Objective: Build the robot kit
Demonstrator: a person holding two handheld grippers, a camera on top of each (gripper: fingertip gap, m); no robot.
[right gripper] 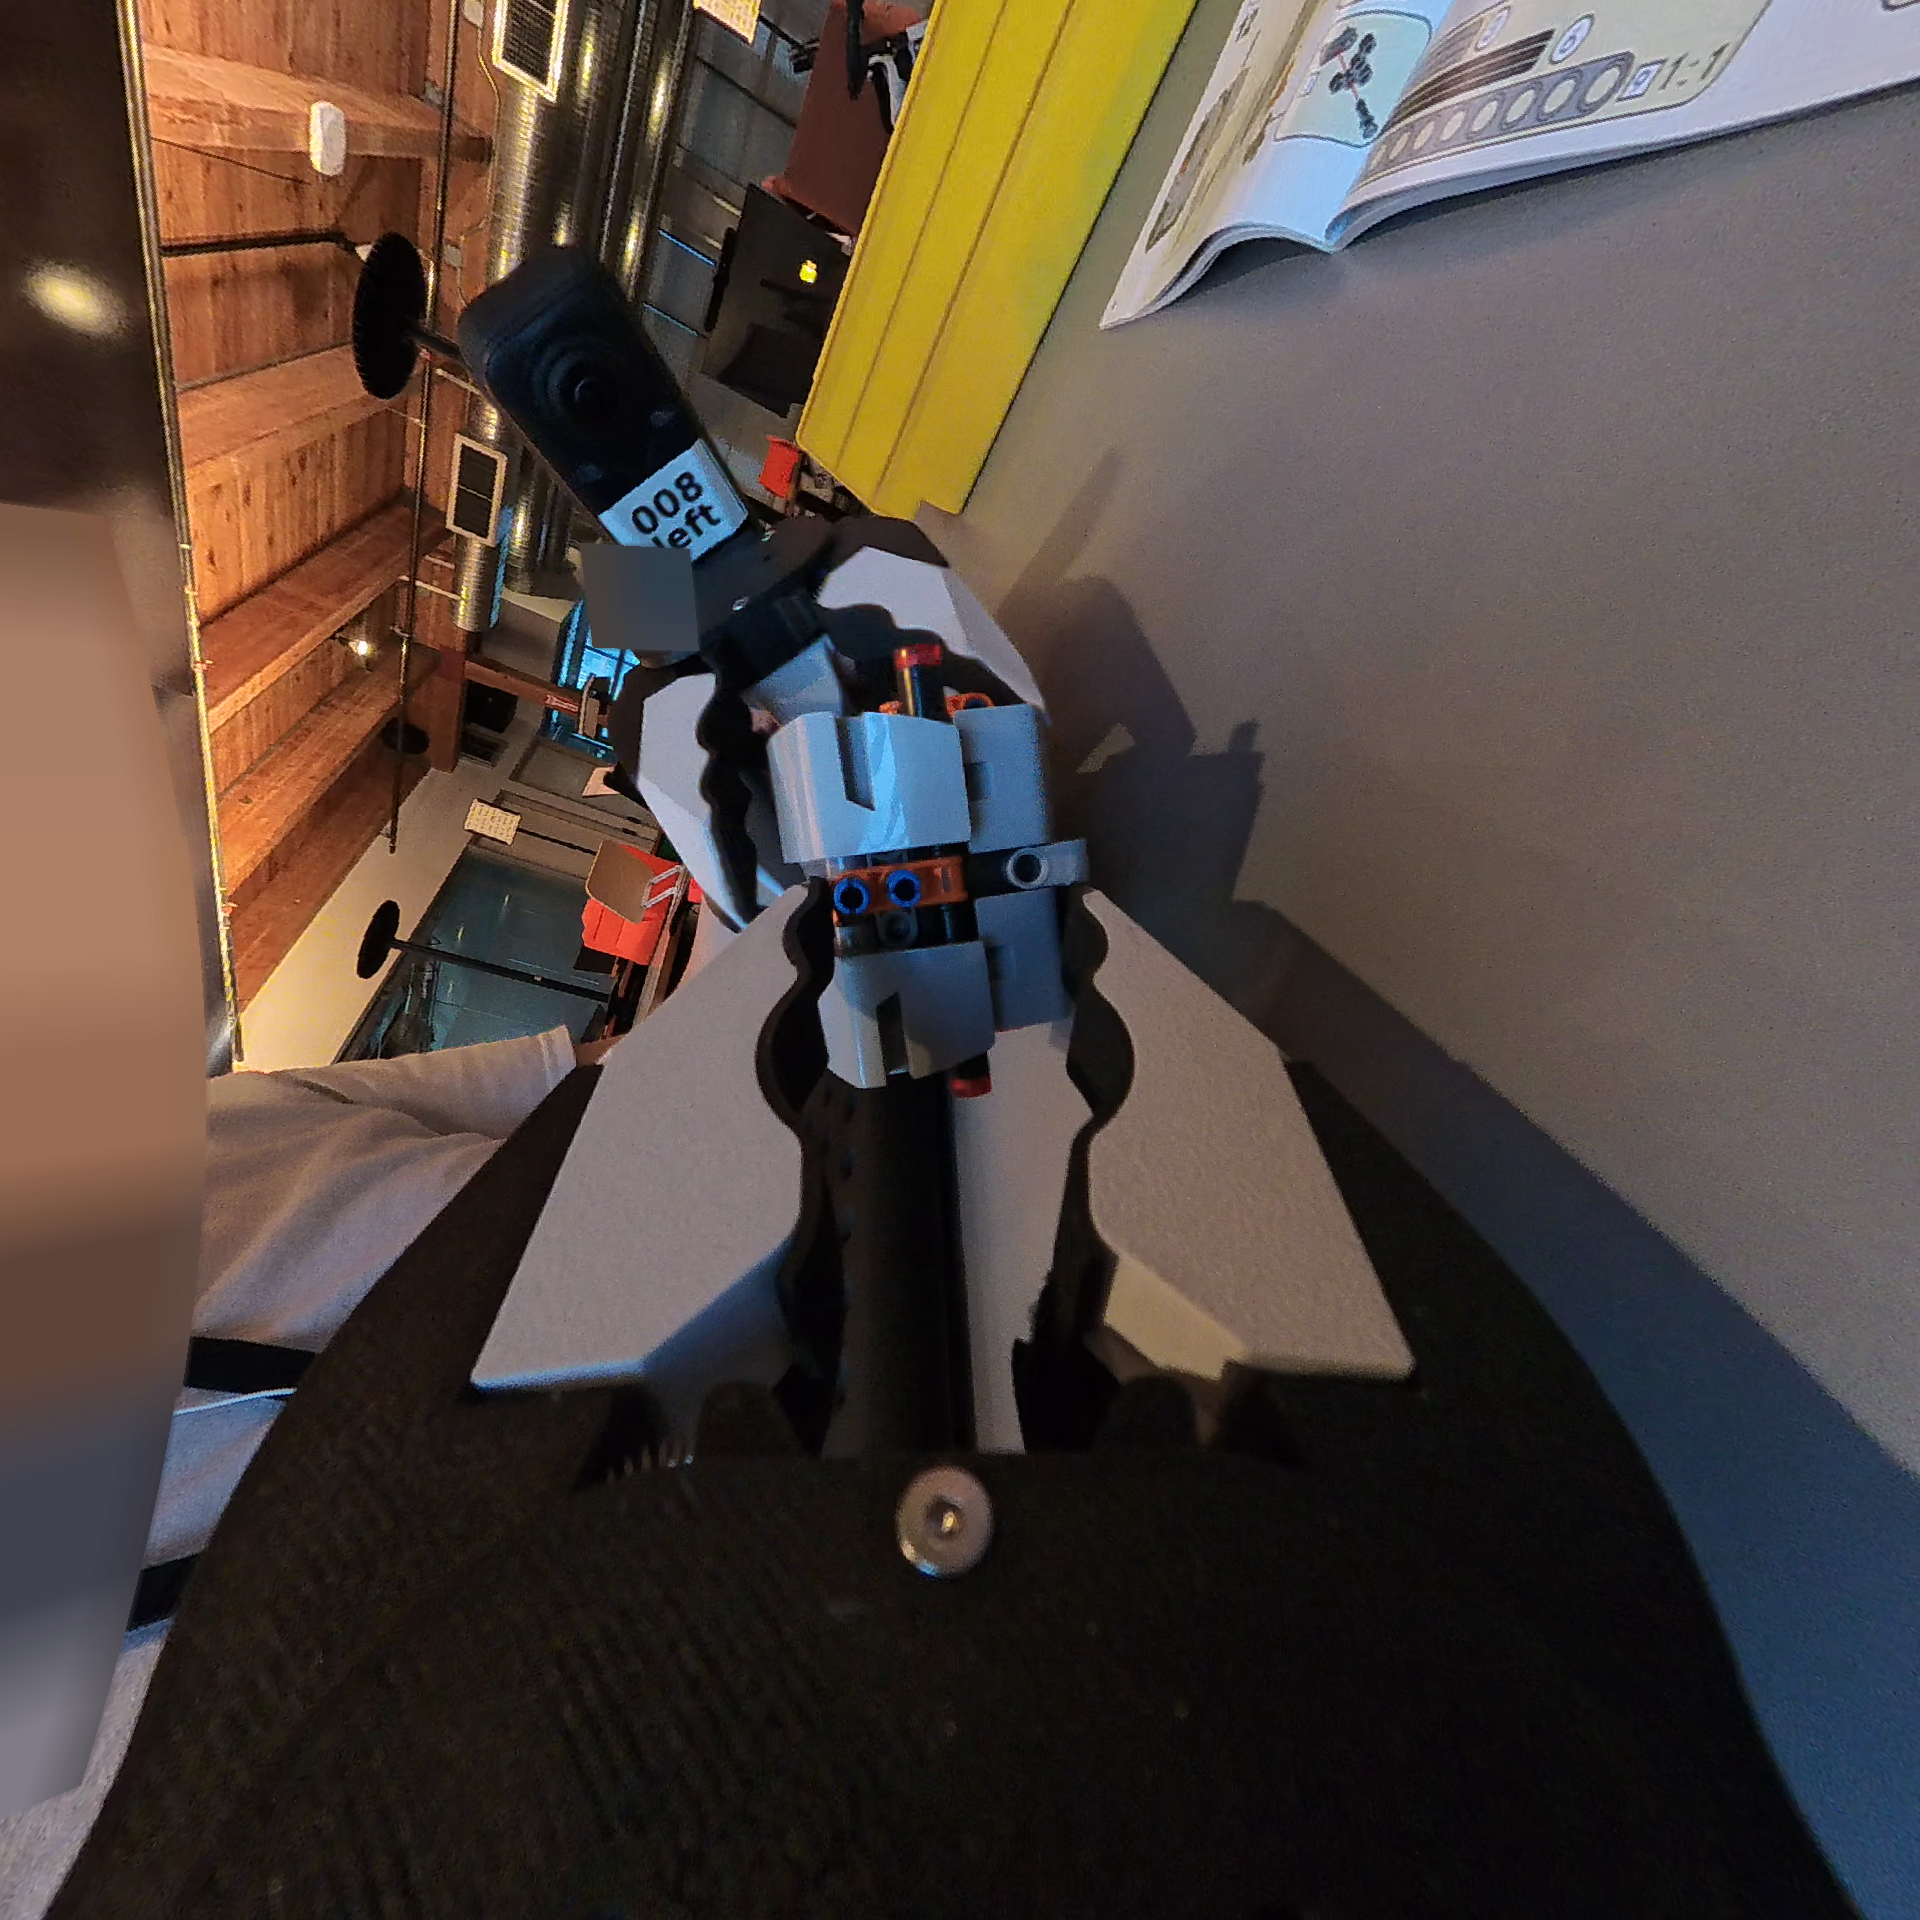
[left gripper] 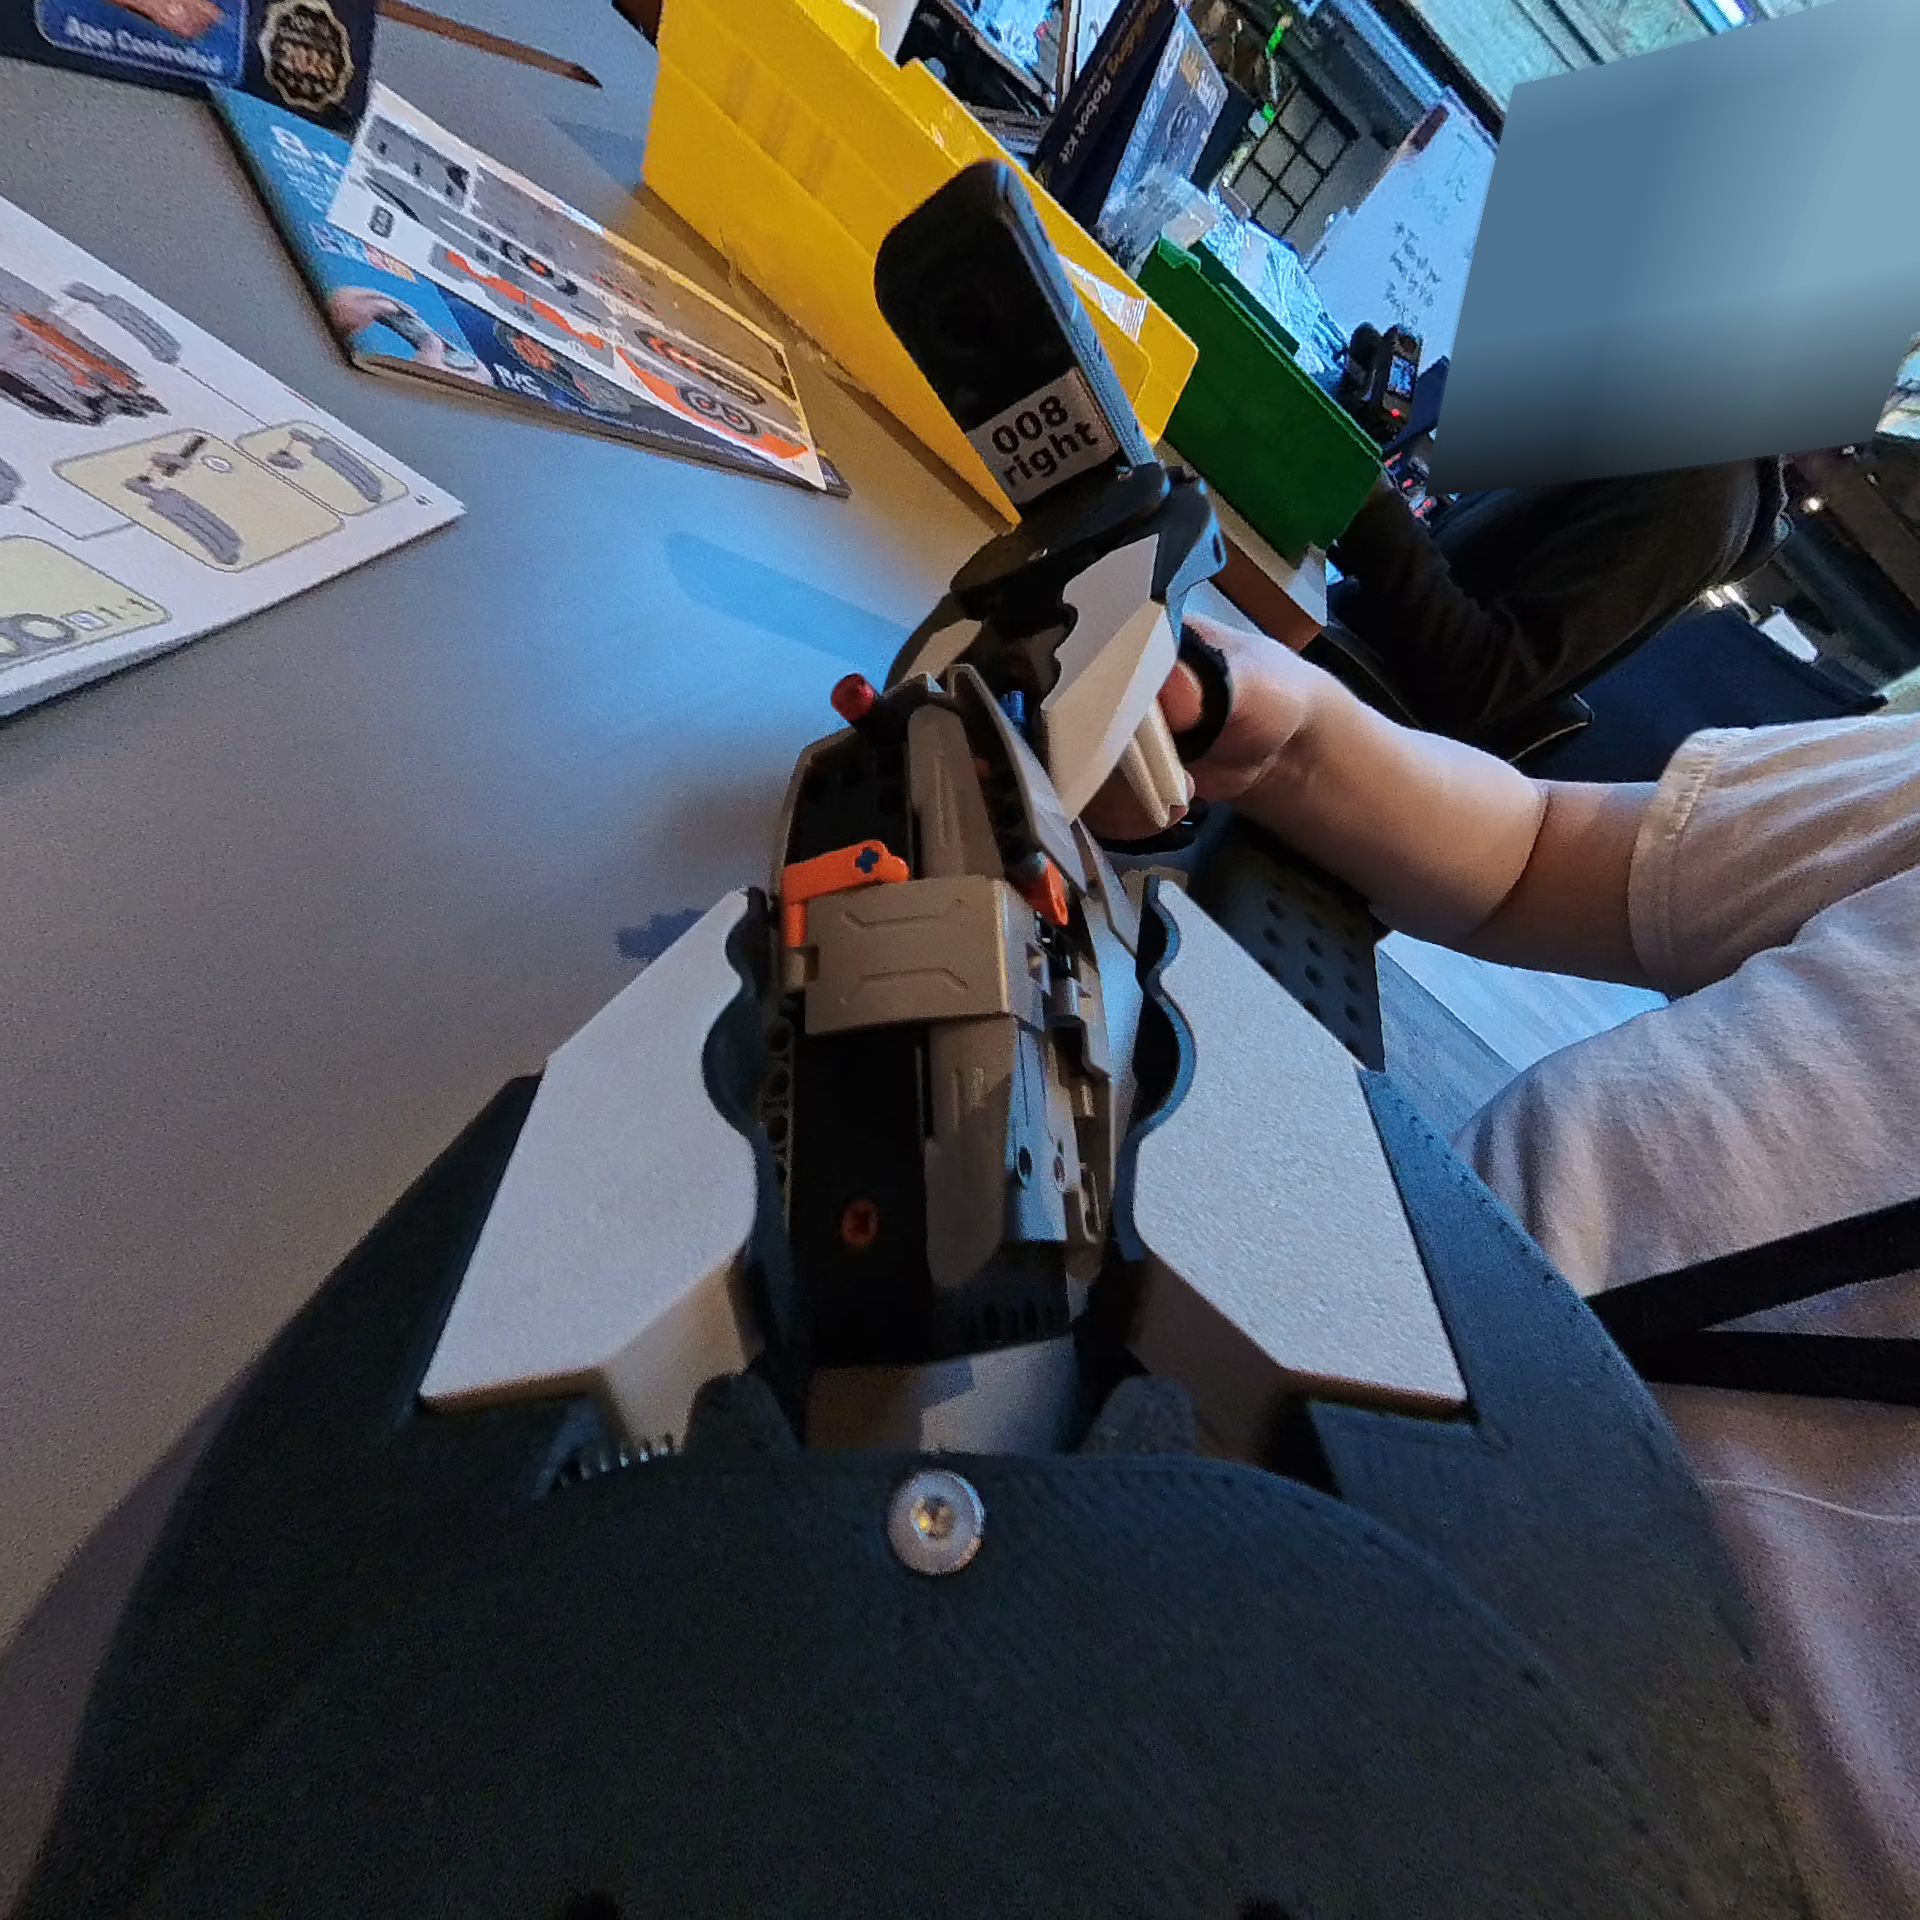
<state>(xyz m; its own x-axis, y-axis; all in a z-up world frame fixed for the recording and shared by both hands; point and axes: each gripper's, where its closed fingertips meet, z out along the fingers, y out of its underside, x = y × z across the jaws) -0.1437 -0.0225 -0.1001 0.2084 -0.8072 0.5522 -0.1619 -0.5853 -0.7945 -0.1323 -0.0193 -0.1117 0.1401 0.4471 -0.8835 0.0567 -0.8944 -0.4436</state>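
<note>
Left wrist view: left gripper [left gripper: 940, 1039] is clamped on a grey, black and orange brick-built model [left gripper: 935, 1049], both grey fingers [left gripper: 613, 1174] pressed against its sides. The model sits between the jaws, lifted above the grey table [left gripper: 364, 935]. The right gripper [left gripper: 1049, 717] meets the model's far end, held by a person's hand [left gripper: 1247, 717]; a black camera [left gripper: 997, 332] with a white label stands on it. On the table lie an open instruction booklet [left gripper: 156, 468], a sticker sheet [left gripper: 582, 291] on a blue manual, and a yellow bin [left gripper: 862, 208] with a green bin [left gripper: 1257, 405] beside it.

Right wrist view: right gripper [right gripper: 940, 997] is closed around the model's [right gripper: 925, 894] near end, fingers [right gripper: 665, 1174] touching its grey panels; blue pins and an orange part show at the middle. The left gripper [right gripper: 790, 748] grips the far end, with its labelled black camera [right gripper: 592, 395] above. The yellow bin [right gripper: 966, 229] and the open booklet [right gripper: 1403, 135] lie beyond on the table [right gripper: 1507, 623]. A white sleeve [right gripper: 364, 1164] shows at left.
</note>
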